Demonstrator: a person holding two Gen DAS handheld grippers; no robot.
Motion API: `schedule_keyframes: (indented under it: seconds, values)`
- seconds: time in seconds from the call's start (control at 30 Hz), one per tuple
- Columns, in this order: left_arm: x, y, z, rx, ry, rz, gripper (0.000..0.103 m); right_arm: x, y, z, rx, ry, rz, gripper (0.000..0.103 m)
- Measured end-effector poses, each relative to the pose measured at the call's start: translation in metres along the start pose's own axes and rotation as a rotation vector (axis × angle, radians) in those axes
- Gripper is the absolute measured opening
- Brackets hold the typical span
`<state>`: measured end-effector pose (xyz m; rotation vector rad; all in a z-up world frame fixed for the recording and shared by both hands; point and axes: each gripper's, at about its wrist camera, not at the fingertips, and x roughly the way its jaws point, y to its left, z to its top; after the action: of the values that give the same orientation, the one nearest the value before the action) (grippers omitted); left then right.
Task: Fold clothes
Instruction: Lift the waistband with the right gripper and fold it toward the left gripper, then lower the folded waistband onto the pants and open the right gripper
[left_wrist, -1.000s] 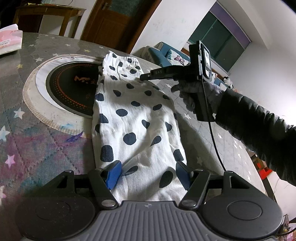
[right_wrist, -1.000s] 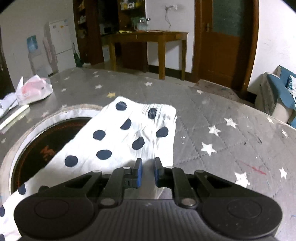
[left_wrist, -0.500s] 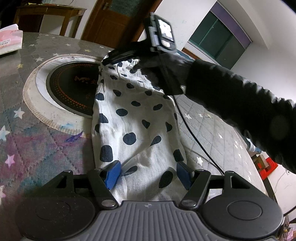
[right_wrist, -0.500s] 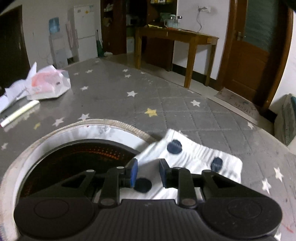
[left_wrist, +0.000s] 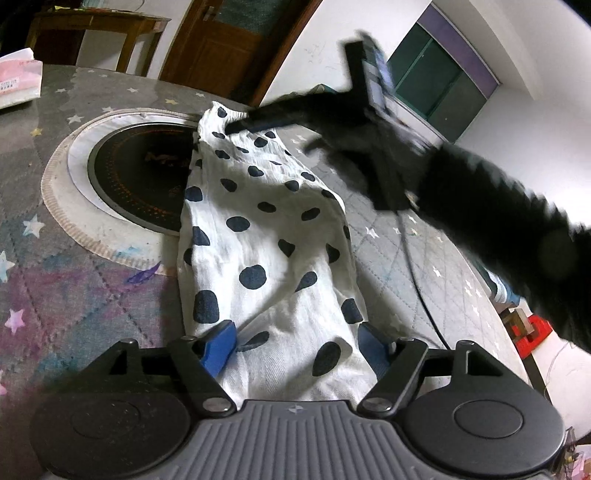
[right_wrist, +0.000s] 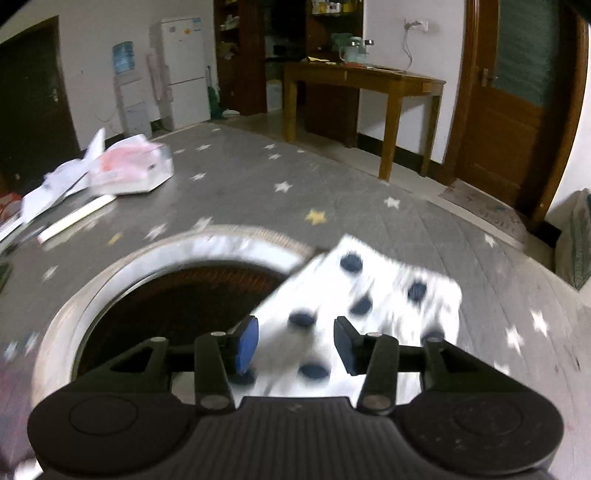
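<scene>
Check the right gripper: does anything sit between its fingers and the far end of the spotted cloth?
Nothing visible does. The right gripper is open directly over the far end of the spotted cloth, with only fabric between its pads. The left gripper is open too, astride the near end.

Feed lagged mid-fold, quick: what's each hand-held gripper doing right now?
Left hand-held gripper: open, fingers either side of the near end of the polka-dot garment.
Right hand-held gripper: open over the garment's far end, holding nothing.
</scene>
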<state>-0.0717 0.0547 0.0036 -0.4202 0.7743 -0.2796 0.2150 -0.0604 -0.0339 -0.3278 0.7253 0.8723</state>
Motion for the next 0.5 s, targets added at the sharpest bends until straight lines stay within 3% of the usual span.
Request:
schedule_keyframes:
  seconds: [0.27, 0.5]
  values:
    - [0.003, -0.005, 0.0, 0.011, -0.001, -0.011, 0.087, -0.081, 0.007, -0.077, 0.115, -0.031, 0.068, 0.051]
    - [0.003, -0.005, 0.0, 0.02, 0.003, -0.013, 0.087, -0.133, -0.005, -0.118, 0.256, -0.098, 0.016, 0.05]
